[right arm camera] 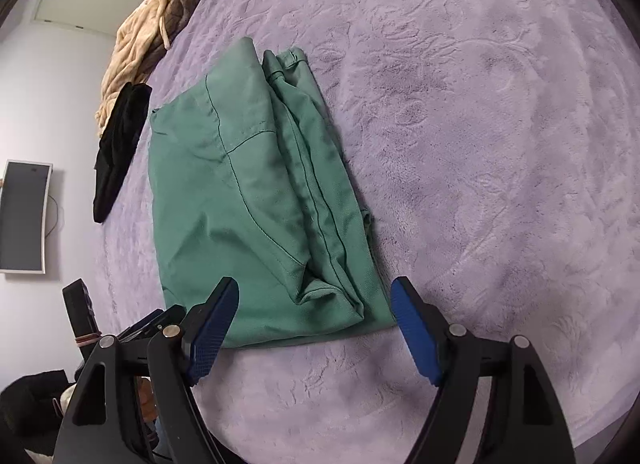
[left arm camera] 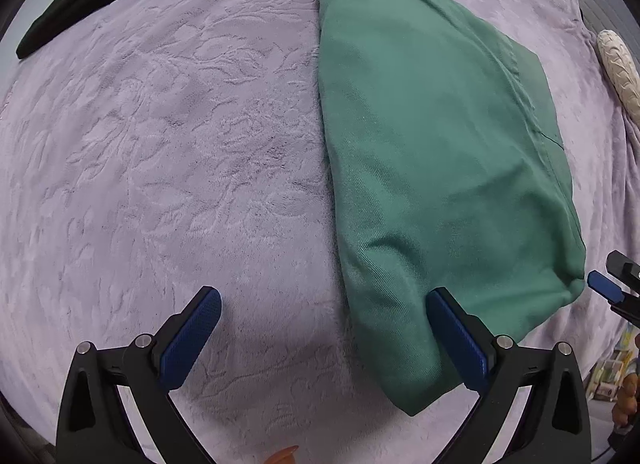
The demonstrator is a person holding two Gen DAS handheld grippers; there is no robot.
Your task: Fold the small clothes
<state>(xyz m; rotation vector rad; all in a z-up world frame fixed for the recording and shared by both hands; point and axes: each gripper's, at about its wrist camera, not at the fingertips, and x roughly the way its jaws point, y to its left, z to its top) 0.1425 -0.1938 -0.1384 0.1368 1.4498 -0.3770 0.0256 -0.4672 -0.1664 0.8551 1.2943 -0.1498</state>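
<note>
Both grippers, left gripper (left arm camera: pixel 324 338) and right gripper (right arm camera: pixel 314 328), hover jaws spread, empty, over folded green garment (left arm camera: pixel 432 152); pinch its near corners evenly next.

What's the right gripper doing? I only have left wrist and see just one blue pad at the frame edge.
Observer: The right gripper is open with nothing pinched. The green garment lies flat, its near edge just beyond the fingertips.
Operator: Fold tidy on that side?
Observer: Not quite. A seamed strip is bunched along the garment's edge on the right of that view, creased near the gripper.
Operator: Other clothes around?
Observer: A beige garment is heaped beyond the black garment.
</note>
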